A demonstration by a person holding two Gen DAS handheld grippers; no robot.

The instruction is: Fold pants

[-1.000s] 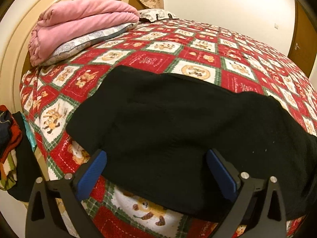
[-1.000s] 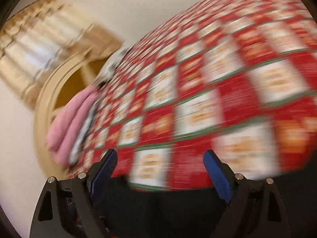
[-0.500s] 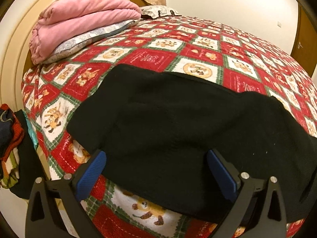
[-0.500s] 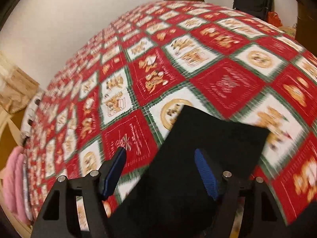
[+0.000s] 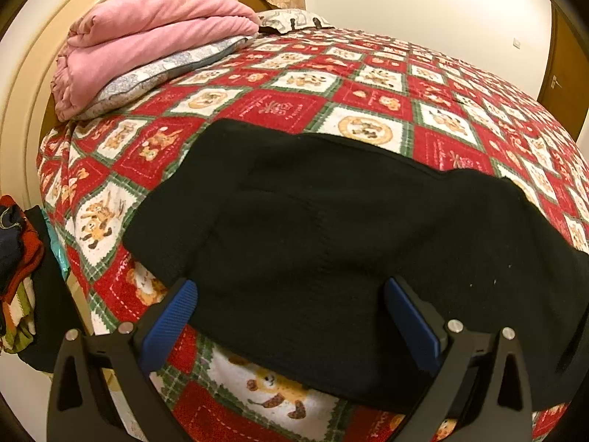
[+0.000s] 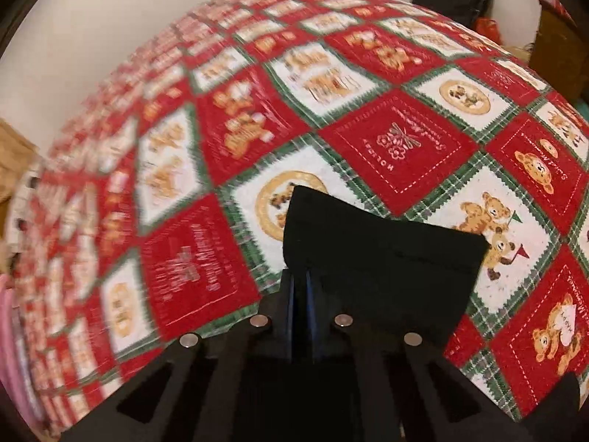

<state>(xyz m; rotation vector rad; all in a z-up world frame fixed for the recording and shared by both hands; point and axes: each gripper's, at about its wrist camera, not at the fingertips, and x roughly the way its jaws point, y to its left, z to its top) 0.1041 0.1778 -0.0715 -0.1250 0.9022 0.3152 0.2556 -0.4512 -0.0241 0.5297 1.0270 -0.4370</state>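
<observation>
Black pants on quilt, right gripper clamped.

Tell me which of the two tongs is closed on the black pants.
The right tongs: its blue pads are pinched together on the black pants near the cuff. The left tongs hangs wide open over them.

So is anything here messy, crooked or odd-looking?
Nothing looks damaged or spilled. The black pants lie slightly askew across the quilt, not lined up with its squares. A loose heap of clothes sits beside the bed. The right tool is pinching the pants' end.
</observation>
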